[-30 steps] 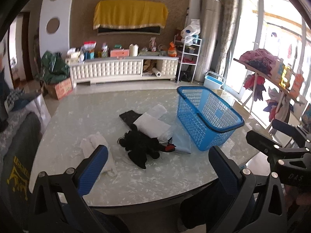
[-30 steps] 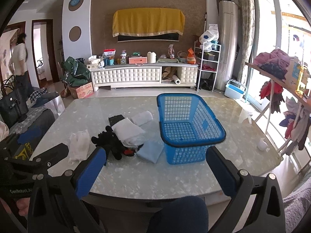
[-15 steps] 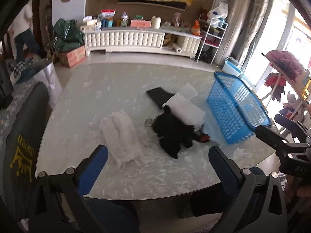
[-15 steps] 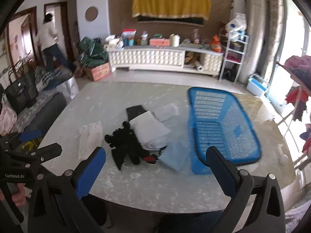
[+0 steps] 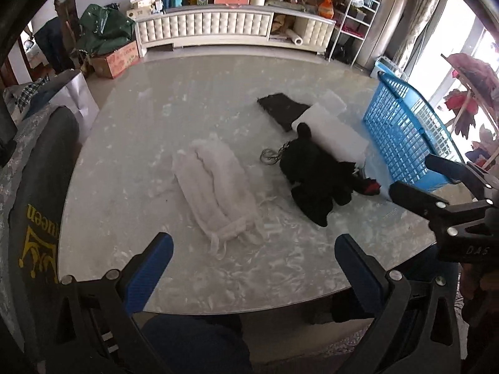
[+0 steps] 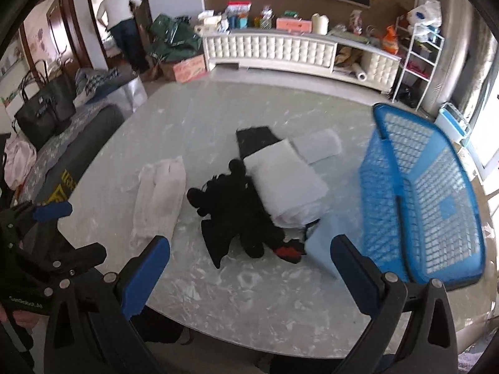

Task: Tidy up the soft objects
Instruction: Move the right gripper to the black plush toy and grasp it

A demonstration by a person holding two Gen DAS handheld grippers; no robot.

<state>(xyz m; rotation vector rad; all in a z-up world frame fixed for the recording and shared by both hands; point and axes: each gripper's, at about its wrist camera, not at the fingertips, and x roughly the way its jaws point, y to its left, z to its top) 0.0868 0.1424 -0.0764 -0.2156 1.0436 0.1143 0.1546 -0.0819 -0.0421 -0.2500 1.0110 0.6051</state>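
On the marble table (image 5: 193, 103) lie a white fluffy cloth (image 5: 215, 190), a black plush toy (image 5: 315, 174) with a red tip, a folded white towel (image 5: 333, 134), a dark cloth (image 5: 280, 109) and a small pale roll (image 6: 318, 145). A pale blue cloth (image 6: 327, 240) lies by the blue basket (image 6: 424, 193). My left gripper (image 5: 252, 268) hangs open over the near table edge, just short of the white cloth. My right gripper (image 6: 249, 268) is open too, nearest the black plush toy (image 6: 230, 208). Both hold nothing.
A dark chair back (image 5: 34, 205) with yellow print stands at the table's left. Behind the table runs a white cabinet (image 6: 280, 50) loaded with boxes. A person (image 6: 121, 21) stands in the far left doorway. A clothes rack (image 5: 467, 93) stands right of the basket.
Both grippers have tilted down and moved closer to the table; the cloths and plush now fill more of each view. Nothing on the table has moved.
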